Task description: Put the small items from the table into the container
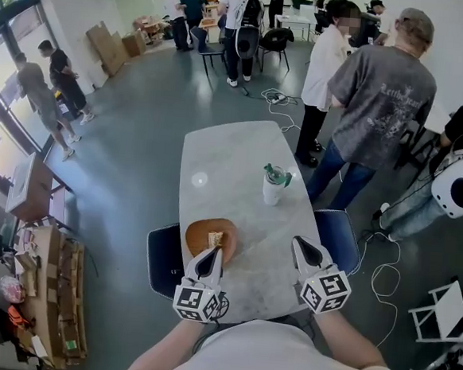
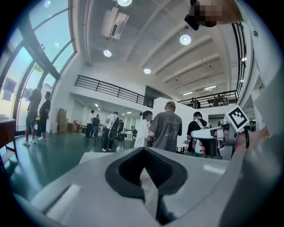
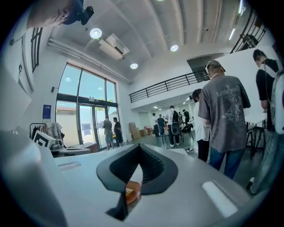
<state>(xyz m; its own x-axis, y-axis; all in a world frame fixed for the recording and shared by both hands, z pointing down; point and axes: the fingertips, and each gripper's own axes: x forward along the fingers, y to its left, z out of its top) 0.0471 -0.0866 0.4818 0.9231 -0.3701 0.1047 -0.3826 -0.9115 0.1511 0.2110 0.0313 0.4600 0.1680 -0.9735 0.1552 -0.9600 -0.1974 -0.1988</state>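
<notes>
People stand about in a big bright room with a grey floor, and close by is a long pale worktop [image 1: 234, 152]. On it sits a round brown dish [image 1: 204, 234] — the container, I think — with one small tan piece [image 1: 215, 238] lying inside it. Farther along stands a cup [image 1: 274, 185] with a green top. I can see no other small things loose on the worktop.

The left gripper [image 1: 209, 254] hovers at the near edge of the dish. Its fingers are pressed together with nothing between them. The right gripper [image 1: 302, 246] is off to the side, apart from the dish, and its fingers are also pressed together and empty.

So the job looks nearly done, or done. To finish well, I would look over the whole worktop first — the far end too. If a small thing turns up, open the fingers before going down. Pinch it gently, and let go low over the dish so it does not bounce out. Keep clear of the cup.
</notes>
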